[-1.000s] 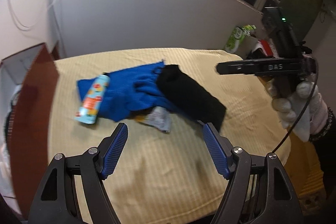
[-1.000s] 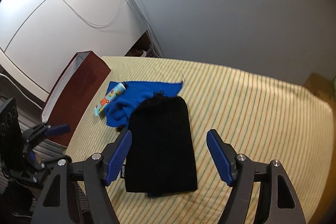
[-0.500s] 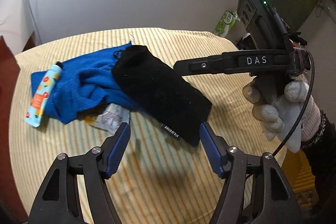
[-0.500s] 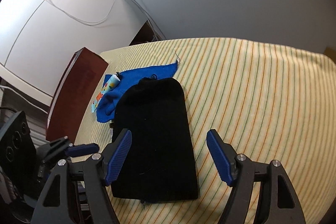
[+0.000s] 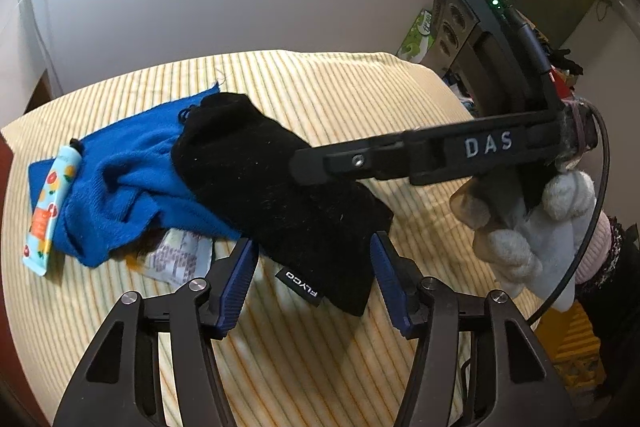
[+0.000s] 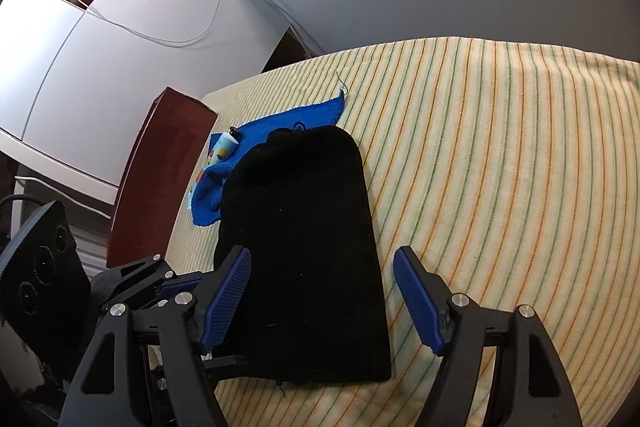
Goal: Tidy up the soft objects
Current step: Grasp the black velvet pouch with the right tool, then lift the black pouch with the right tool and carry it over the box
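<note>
A black knit pouch (image 5: pixel 280 195) with a small label lies flat on the striped cloth, partly over a crumpled blue knit cloth (image 5: pixel 120 179). It also shows in the right wrist view (image 6: pixel 304 235), with the blue cloth (image 6: pixel 288 119) behind it. My left gripper (image 5: pixel 314 281) is open, its fingers on either side of the pouch's near corner. My right gripper (image 6: pixel 322 297) is open, straddling the pouch's near end from the other side. Its side shows in the left wrist view (image 5: pixel 420 155), hovering over the pouch.
A patterned tube (image 5: pixel 52 203) lies on the blue cloth's left edge. A crinkled wrapper (image 5: pixel 176 259) pokes out under the cloth. A dark red box (image 6: pixel 160 179) stands at the table's left edge. A grey partition (image 5: pixel 200 7) runs behind the table.
Both grippers have moved in toward the black pouch and now straddle its near end from opposite sides. The pouch and blue cloth have not moved.
</note>
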Motion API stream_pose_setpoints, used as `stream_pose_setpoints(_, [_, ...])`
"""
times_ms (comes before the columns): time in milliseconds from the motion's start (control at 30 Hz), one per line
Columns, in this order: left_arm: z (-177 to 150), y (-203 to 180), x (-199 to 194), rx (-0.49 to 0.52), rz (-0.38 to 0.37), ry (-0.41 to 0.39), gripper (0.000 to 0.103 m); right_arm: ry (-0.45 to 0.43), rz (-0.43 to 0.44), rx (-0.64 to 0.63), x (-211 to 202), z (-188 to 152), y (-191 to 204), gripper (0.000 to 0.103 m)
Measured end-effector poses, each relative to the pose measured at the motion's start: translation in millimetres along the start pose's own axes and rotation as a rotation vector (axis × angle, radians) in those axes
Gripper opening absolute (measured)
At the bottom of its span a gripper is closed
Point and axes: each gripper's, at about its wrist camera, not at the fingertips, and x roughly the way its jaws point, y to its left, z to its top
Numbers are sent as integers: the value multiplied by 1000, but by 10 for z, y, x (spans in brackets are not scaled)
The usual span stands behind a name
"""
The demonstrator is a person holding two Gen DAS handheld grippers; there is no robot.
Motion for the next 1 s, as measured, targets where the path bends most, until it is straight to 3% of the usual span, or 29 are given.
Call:
stream_pose_setpoints(167, [83, -48, 40, 35, 31, -13, 56, 0, 13, 8, 23, 18, 7, 70])
stream_pose_setpoints(300, [120, -6, 98, 24, 14, -5, 56, 14, 72, 41, 17, 6, -44, 70])
stream_pose_setpoints(467, [119, 12, 217, 27, 8, 4, 55, 24, 77, 27, 62, 1, 16, 70])
stream_pose_setpoints(767, [134, 48, -6, 22, -62, -81, 50, 1, 112, 23, -60, -38, 120, 64])
stream_pose_setpoints(1000, [92, 14, -227, 41, -73, -126, 50, -34, 67, -27, -239, -79, 339, 62])
